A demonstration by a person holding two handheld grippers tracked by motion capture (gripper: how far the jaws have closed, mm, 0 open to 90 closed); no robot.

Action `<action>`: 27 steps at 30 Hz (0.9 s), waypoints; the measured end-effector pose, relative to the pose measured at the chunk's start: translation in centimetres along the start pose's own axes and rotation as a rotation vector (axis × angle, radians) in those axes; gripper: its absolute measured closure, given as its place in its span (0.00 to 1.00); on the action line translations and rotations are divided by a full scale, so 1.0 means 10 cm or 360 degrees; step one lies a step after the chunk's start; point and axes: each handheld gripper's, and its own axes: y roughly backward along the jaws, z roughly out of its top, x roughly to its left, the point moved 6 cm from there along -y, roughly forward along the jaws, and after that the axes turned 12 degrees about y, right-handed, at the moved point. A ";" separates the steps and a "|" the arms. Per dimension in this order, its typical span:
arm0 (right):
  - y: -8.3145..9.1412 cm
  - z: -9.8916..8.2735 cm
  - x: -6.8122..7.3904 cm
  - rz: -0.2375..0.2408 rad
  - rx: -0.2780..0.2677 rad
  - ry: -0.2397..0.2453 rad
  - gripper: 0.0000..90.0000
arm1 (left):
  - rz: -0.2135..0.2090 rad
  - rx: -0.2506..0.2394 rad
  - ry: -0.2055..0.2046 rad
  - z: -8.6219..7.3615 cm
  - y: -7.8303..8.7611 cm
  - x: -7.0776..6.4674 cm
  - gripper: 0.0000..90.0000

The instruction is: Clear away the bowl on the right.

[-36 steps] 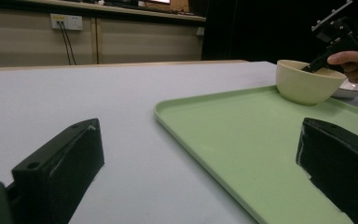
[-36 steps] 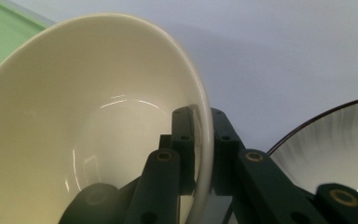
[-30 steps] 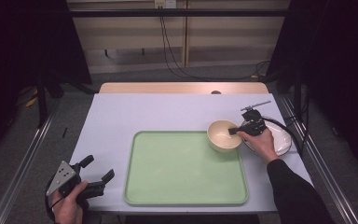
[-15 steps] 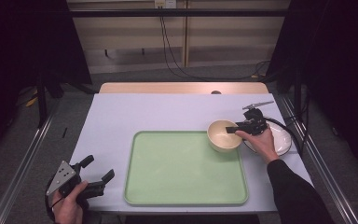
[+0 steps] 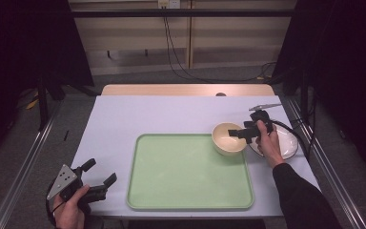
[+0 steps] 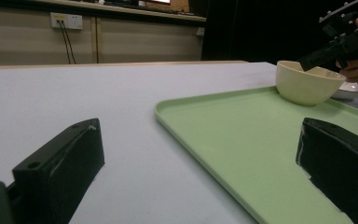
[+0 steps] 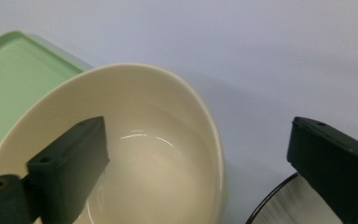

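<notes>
1. Cream bowl [image 5: 228, 138]: sitting upright and empty on the far right corner of the green tray [image 5: 186, 176], its right side reaching the tray's edge; in the right gripper view the bowl [image 7: 144, 154] is showing a glossy bare inside.
2. Right hand-held gripper [image 5: 242, 133]: being held level over the bowl's right rim by the person's right hand [image 5: 269, 143]. Its jaws have just been opening and are now standing wide apart, one jaw hanging inside the bowl, the other outside it above the worktop, with the rim passing between them and neither pad pressing on it.
3. White plate [image 5: 286, 143]: lying on the worktop just beside the bowl, to its right, partly under the right hand; a dark-edged part of its rim [image 7: 279, 205] is showing below the outer jaw.
4. Green tray: lying flat in the middle of the near half of the worktop [image 5: 171, 114], carrying the bowl.
5. Left hand-held gripper [image 5: 99, 172]: being held by the left hand [image 5: 71, 212] at the near left corner of the worktop, well apart from the bowl, jaws standing wide open and gripping nothing, pointing toward the tray.
</notes>
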 end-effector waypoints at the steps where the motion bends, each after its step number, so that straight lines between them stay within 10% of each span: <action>1: 0.01 0.01 -0.01 -0.0005 -0.0014 -0.0006 0.06 | 0.0002 -0.0003 -0.0001 0.00 0.00 0.00 0.01; 12: 0.15 0.04 -0.02 -0.0196 -0.0164 0.0025 0.02 | 0.0003 -0.0001 -0.0003 0.00 0.00 0.00 0.01; 27: 0.41 -0.04 0.05 -0.0158 -0.0185 0.0111 0.02 | 0.0005 -0.0008 0.0011 0.00 -0.01 0.00 0.01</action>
